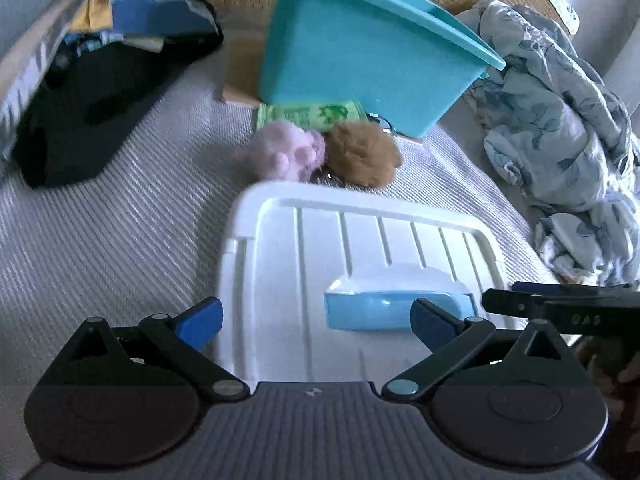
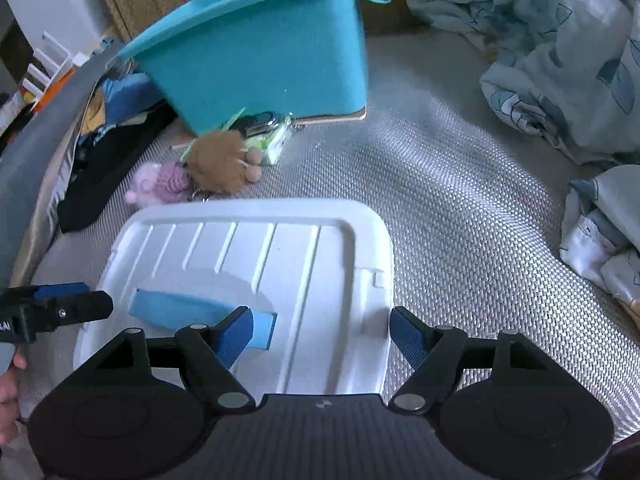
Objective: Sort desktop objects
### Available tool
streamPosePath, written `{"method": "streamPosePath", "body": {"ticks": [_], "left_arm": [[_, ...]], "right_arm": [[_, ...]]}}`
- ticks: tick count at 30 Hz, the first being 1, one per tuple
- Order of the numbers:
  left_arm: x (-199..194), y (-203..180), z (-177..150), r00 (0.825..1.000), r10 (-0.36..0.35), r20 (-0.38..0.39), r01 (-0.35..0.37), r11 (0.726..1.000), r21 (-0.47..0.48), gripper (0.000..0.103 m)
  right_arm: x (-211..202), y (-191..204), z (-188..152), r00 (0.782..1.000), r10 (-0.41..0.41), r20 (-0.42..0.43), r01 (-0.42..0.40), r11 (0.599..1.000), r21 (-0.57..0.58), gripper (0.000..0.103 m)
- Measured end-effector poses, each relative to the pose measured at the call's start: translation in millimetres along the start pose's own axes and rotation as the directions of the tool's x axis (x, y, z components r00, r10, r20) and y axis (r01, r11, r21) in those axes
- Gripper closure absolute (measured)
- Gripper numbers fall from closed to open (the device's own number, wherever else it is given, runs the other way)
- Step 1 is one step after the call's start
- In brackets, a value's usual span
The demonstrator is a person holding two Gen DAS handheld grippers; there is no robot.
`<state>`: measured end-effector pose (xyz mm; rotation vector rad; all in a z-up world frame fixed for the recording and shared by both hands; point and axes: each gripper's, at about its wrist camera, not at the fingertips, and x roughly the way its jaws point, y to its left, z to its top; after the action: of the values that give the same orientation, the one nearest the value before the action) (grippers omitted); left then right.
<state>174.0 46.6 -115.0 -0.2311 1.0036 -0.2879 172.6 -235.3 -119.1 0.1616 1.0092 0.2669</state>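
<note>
The white lid (image 1: 360, 248) with its blue handle (image 1: 384, 310) lay flat on the grey woven cover (image 2: 460, 200), in front of the turquoise bin (image 1: 360, 60). Both the left gripper (image 1: 316, 320) and the right gripper (image 2: 322, 330) hovered over the lid with jaws wide, holding nothing. A pink plush toy (image 1: 292, 152) and a brown plush toy (image 1: 364, 152) lay between lid and bin.

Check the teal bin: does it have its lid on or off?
Off. The teal bin shows a bare open rim, while the white lid with its blue handle lies flat on the bedding in front of it.
</note>
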Motion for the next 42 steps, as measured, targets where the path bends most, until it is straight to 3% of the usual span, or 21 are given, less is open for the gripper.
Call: {"method": "streamPosePath", "body": {"ticks": [13,21,27,42], "left_arm": [[3,-9,-6,1.000,-0.009,0.012,0.008,0.996,0.086,0.000],[7,-17,-15,0.996,0.087,0.035,-0.093,0.971,0.220,0.000],[14,-7,-16,0.997,0.078,0.008,-0.079,0.982,0.174,0.000],[20,-10,-20,0.995,0.097,0.022,-0.099,0.976,0.196,0.000]], "right_arm": [[6,7,-7,0.999,-0.032,-0.006,0.031,0.998,-0.063,0.022],[9,18,-14,0.998,-0.058,0.000,0.057,0.989,-0.136,0.017],[10,19,-15,0.999,-0.053,0.004,0.053,0.990,-0.134,0.016],[9,21,-22,0.999,-0.028,0.021,0.032,0.983,-0.181,0.012]]}}
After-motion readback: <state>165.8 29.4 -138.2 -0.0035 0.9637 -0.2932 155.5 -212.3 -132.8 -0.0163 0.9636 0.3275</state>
